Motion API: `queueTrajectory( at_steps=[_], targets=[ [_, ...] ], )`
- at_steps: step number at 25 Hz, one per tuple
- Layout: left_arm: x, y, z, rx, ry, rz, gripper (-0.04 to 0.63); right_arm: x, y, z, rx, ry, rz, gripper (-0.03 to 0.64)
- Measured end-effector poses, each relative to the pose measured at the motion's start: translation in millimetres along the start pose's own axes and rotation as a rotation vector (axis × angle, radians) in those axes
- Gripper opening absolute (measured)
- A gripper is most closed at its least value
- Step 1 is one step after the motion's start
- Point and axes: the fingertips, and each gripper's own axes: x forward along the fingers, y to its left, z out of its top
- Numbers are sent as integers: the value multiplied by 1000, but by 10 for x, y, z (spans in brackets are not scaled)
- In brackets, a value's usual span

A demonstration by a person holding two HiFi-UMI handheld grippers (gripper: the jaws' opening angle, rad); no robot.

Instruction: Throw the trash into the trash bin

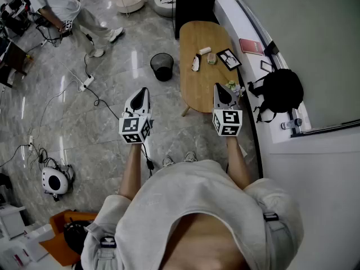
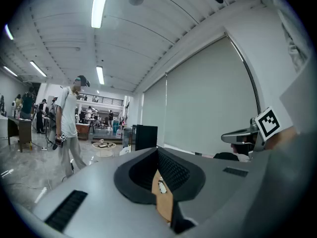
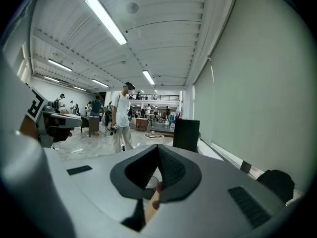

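Observation:
A black mesh trash bin [image 1: 162, 66] stands on the floor just left of the oval wooden table [image 1: 197, 91]. On the table lie a white crumpled scrap [image 1: 196, 62], a small pale roll [image 1: 205, 50], a greenish wad [image 1: 211, 59] and another greenish scrap [image 1: 231, 85]. My left gripper [image 1: 139, 97] hangs shut over the floor, short of the bin, with nothing in it. At the table's near right end my right gripper [image 1: 221, 91] is also shut and empty. In the gripper views the left jaws [image 2: 158, 151] and the right jaws [image 3: 158, 155] meet at the tip.
A framed picture [image 1: 229, 59] lies on the table. A black backpack [image 1: 279, 91] and a red book [image 1: 251, 46] rest on the window ledge at right. Cables and a power strip [image 1: 86, 82] cross the floor at left. A person [image 1: 62, 7] walks at the far left.

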Motion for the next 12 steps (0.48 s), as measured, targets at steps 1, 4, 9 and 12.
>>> queueTrajectory(
  at_steps=[1, 4, 9, 12],
  targets=[
    [27, 5, 23, 2, -6, 1, 18, 27, -8, 23, -3, -6, 3, 29],
    [92, 4, 67, 2, -15, 3, 17, 83, -32, 56, -13, -13, 9, 29],
    [93, 29, 48, -3, -13, 7, 18, 90, -24, 44, -8, -12, 13, 29],
    [85, 45, 64, -5, -12, 10, 18, 88, -9, 59, 5, -18, 17, 29]
  ],
)
